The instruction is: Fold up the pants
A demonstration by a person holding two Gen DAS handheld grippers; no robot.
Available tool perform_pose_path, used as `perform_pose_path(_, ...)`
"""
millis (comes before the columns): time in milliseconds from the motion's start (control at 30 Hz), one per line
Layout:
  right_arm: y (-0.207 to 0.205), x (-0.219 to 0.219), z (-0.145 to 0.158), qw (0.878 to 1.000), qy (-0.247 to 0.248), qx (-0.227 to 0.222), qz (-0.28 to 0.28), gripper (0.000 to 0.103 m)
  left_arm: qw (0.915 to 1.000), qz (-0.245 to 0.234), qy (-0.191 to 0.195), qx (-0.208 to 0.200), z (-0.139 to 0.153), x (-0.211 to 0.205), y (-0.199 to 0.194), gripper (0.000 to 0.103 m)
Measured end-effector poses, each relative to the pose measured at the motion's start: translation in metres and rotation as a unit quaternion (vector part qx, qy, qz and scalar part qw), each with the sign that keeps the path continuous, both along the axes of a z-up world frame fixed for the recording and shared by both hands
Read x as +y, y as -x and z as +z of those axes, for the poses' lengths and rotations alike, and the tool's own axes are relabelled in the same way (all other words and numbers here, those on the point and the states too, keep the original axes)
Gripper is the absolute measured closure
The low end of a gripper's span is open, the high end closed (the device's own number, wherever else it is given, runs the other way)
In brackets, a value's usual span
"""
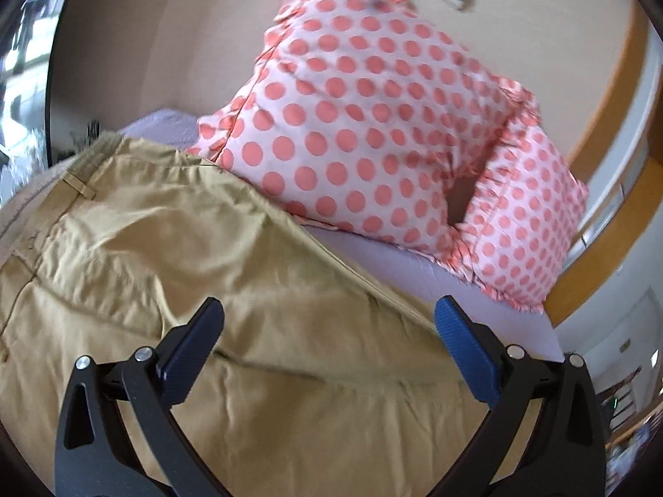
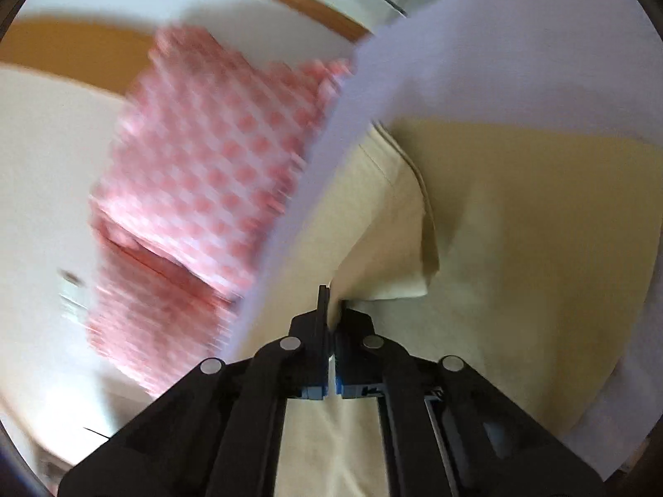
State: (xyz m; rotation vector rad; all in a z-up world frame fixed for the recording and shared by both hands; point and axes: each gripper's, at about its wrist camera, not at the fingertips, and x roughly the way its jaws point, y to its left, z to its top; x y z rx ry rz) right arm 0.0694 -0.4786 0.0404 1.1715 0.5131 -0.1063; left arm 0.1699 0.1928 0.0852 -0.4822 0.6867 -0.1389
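Tan khaki pants (image 1: 174, 256) lie spread on a bed with a pale lilac sheet (image 1: 373, 256); the waistband with a belt loop is at the upper left. My left gripper (image 1: 331, 314) is open and empty, its blue pads hovering just above the pants. In the right wrist view my right gripper (image 2: 331, 302) is shut on a fold of the pants (image 2: 497, 227) and holds the cloth lifted, with a flap hanging beside it.
A white pillow with coral polka dots (image 1: 373, 116) leans against the wall at the bed's head, just beyond the pants; it shows blurred in the right wrist view (image 2: 199, 190). A wooden headboard trim (image 1: 613, 95) curves at the right. The sheet (image 2: 456, 49) surrounds the pants.
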Motion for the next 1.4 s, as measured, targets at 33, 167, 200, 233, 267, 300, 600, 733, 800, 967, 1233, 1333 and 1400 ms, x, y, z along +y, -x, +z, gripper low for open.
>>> perform_pose_path(33,0.008,-0.003,0.003,1.000,0.001,-0.021,-0.010,0.102,0.9999,0.004,0.009,0.010,-0.001,0.004,-0.009,0.002)
perform_pose_path(167,0.019,-0.010,0.016,0.998,0.020,-0.049,-0.017,0.102,0.9972,0.030,0.025,0.064,-0.013,0.018,-0.058,0.003)
perform_pose_path(200,0.019,-0.011,0.016,0.998,0.020,-0.050,-0.017,0.102,0.9960,0.036,0.027,0.077,-0.017,0.019,-0.068,0.003)
perform_pose_path(233,0.019,-0.012,0.016,0.998,0.020,-0.052,-0.017,0.102,0.9944,0.045,0.029,0.091,-0.022,0.021,-0.077,0.004)
perform_pose_path(267,0.018,-0.013,0.016,0.998,0.021,-0.053,-0.015,0.102,0.9923,0.055,0.036,0.105,-0.029,0.024,-0.089,0.007)
perform_pose_path(300,0.017,-0.013,0.017,0.998,0.024,-0.054,-0.014,0.102,0.9912,0.061,0.040,0.111,-0.033,0.026,-0.096,0.016)
perform_pose_path(600,0.024,-0.014,0.030,0.997,0.033,-0.069,-0.013,0.102,0.9922,0.083,0.079,0.048,-0.019,0.043,-0.045,0.100)
perform_pose_path(733,0.056,-0.022,0.034,0.996,0.045,-0.069,-0.028,0.101,0.9952,0.084,0.051,-0.004,0.003,0.041,0.075,0.099)
perform_pose_path(800,0.072,-0.025,0.029,0.997,0.050,-0.056,-0.036,0.101,0.9947,0.091,0.048,-0.001,-0.012,0.041,0.130,0.099)
perform_pose_path(967,0.088,-0.029,0.006,0.998,0.052,-0.009,-0.046,0.101,0.9915,0.105,0.065,0.042,-0.059,0.036,0.195,0.099)
perform_pose_path(1233,0.109,-0.027,0.017,0.986,0.134,0.045,-0.089,0.033,0.9939,0.099,0.048,0.010,-0.071,0.033,0.214,0.083)
perform_pose_path(1333,0.118,-0.031,0.014,0.981,0.155,0.054,-0.107,0.038,0.9929,0.106,0.052,-0.017,-0.069,0.038,0.229,0.068)
perform_pose_path(1400,0.116,-0.033,0.003,0.982,0.144,0.064,-0.099,0.044,0.9913,0.114,0.058,-0.030,-0.070,0.044,0.241,0.063)
